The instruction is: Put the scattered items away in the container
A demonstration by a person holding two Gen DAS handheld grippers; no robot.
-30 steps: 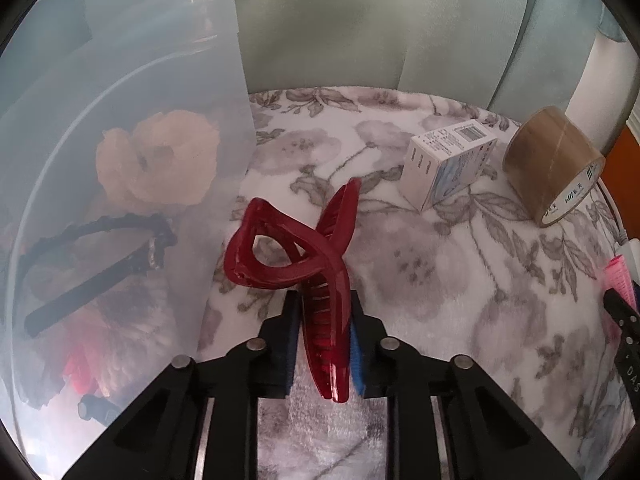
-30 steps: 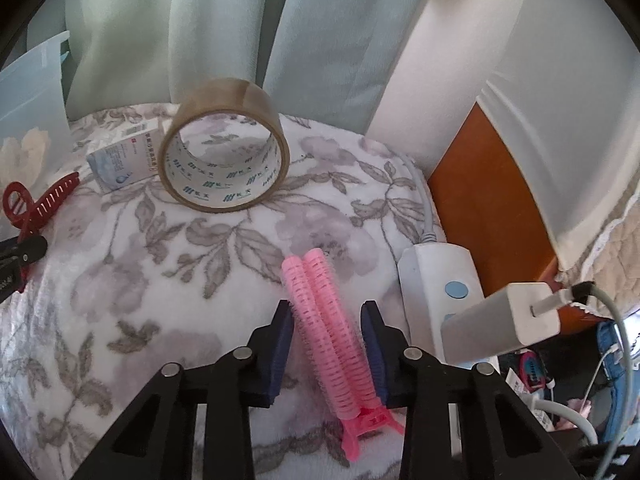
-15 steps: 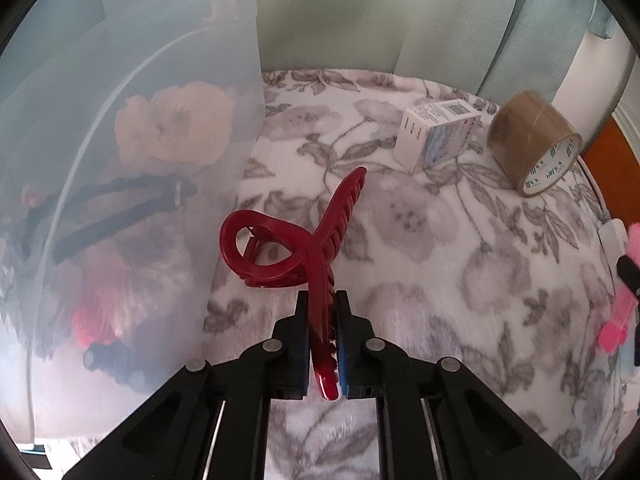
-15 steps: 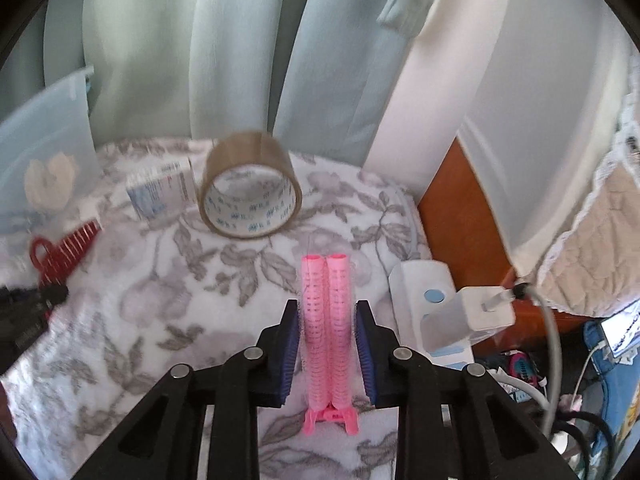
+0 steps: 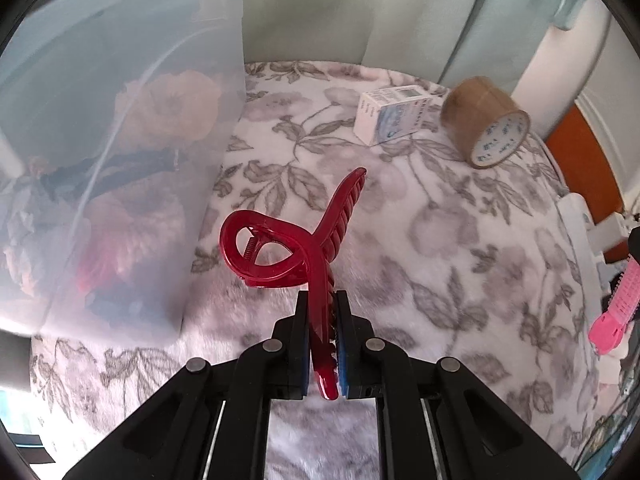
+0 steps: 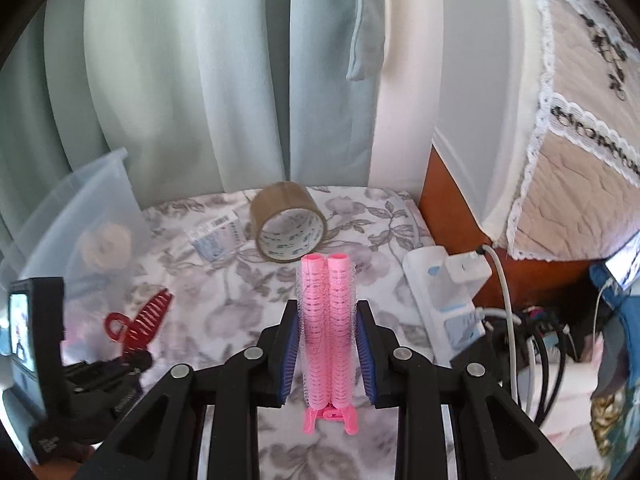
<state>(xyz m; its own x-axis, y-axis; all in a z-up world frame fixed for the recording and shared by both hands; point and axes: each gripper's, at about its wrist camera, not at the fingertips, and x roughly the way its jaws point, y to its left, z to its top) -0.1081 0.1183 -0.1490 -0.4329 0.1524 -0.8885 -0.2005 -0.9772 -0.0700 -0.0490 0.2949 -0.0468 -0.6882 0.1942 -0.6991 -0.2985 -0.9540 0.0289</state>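
My left gripper [image 5: 322, 312] is shut on a dark red claw hair clip [image 5: 292, 248], which is lifted off the flowered blanket just right of the clear plastic container [image 5: 120, 128]. Inside that container lie a cream scrunchie [image 5: 168, 108], a dark headband and other soft hair items. My right gripper [image 6: 327, 320] is shut on a pink twin hair roller clip [image 6: 328, 328], held upright above the blanket. In the right wrist view the red clip [image 6: 138, 322] and the left gripper show at the left, beside the container [image 6: 80, 220].
A roll of brown tape [image 6: 287, 227] and a small white box [image 6: 216, 238] lie on the flowered blanket [image 5: 440, 260] at the back. A white power strip [image 6: 436, 292] with a plug and cables sits at the right edge. Pale curtains hang behind.
Both grippers closed on their items and lifted them off the blanket. The red clip moved away from the surface beside the container; the pink roller clip rose and turned upright.
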